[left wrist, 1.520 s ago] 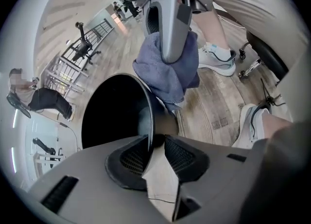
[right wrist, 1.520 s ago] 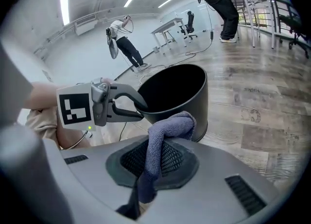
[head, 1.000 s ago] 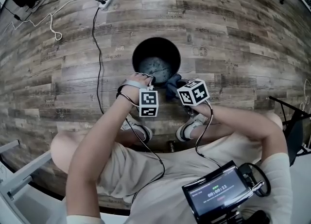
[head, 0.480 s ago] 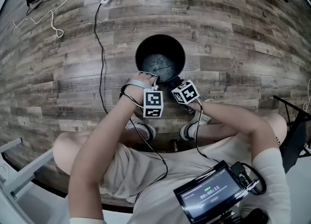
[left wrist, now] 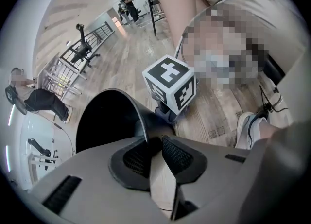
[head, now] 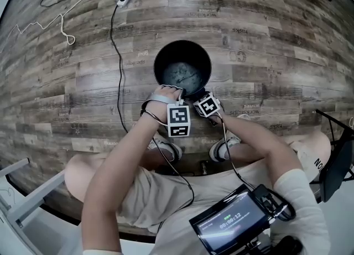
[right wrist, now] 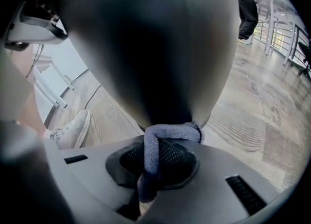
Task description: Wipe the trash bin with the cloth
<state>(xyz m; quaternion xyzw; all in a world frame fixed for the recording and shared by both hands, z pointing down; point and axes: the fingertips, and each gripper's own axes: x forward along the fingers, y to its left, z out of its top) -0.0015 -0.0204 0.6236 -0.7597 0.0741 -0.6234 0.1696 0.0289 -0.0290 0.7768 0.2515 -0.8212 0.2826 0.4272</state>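
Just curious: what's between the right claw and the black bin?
A blue-grey cloth, pinched in the right claw, against the trash bin, seen in the right gripper view.

Person in a cream short-sleeved shirt (head: 298,193), beige shorts (head: 138,193) and 2 white sneakers (head: 165,149). A grey strap (head: 156,100) circles the left wrist. The left gripper (left wrist: 154,144) and right gripper (right wrist: 163,145) have smooth grey shells with black mesh-textured pads (left wrist: 177,154). Each carries a white cube (head: 178,122) printed with black square markers. Thin black cables (head: 192,193) run back from both. At the chest sits a black screen unit (head: 229,225) with lit digits.
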